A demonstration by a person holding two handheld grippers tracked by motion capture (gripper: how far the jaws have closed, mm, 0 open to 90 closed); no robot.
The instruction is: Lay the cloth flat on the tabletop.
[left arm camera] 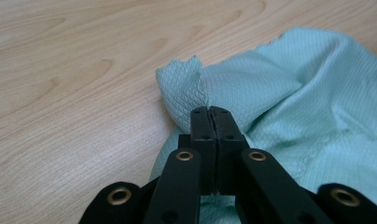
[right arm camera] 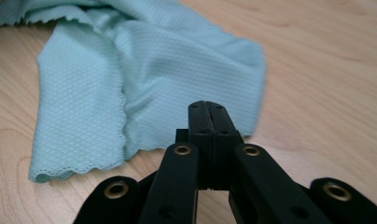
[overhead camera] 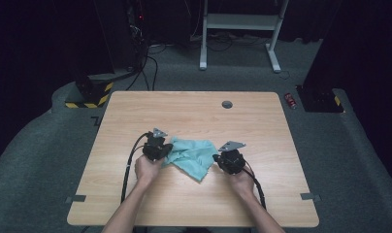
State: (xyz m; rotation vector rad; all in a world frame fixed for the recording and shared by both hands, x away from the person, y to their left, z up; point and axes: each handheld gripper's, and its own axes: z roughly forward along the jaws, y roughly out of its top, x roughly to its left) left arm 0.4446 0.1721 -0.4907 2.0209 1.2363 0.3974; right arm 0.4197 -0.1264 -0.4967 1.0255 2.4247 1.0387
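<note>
— Where's your crumpled turquoise waffle-weave cloth (overhead camera: pixel 191 155)?

— Mid-table, between your grippers. Your left gripper (left arm camera: pixel 210 112) is clenched on its edge; your right gripper (right arm camera: pixel 208 106) is clenched too, apparently on nothing.

— Advice?

— Pinch the opposite hem, then spread it gently.
</note>
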